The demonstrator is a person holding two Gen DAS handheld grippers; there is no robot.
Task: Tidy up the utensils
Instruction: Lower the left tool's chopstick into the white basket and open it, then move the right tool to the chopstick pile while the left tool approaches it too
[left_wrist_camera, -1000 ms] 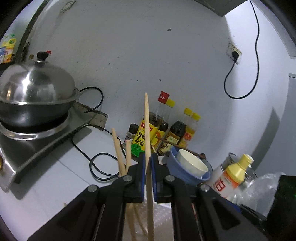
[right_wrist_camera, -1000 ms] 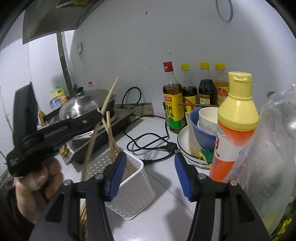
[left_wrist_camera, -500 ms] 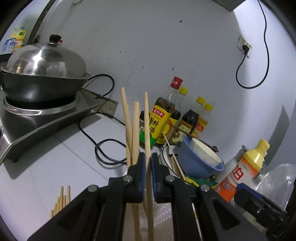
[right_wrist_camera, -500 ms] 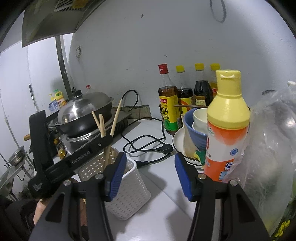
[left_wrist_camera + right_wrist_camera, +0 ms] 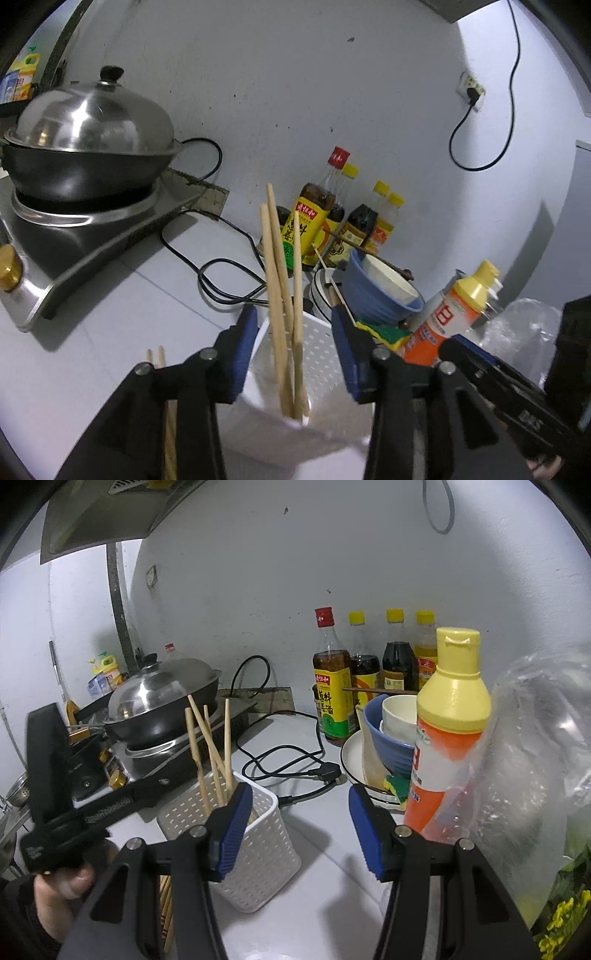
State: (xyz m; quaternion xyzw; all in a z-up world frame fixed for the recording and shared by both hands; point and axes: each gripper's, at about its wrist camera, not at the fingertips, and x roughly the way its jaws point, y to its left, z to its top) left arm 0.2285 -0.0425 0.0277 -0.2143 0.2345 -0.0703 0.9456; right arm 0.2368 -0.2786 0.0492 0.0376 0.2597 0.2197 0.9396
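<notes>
A white perforated utensil basket stands on the white counter; it also shows in the right wrist view. Three wooden chopsticks stand upright in it, free of any grip; they show in the right wrist view too. My left gripper is open, its blue pads on either side of the basket. More loose chopsticks lie on the counter at lower left. My right gripper is open and empty, just right of the basket.
A lidded wok sits on a stove at the left. Sauce bottles line the wall. A blue bowl on stacked plates, an orange squeeze bottle, a plastic bag and a black cable crowd the right.
My left gripper has opened and let go of the chopstick, which now stands in the basket with the two others. The right gripper has held still, open.
</notes>
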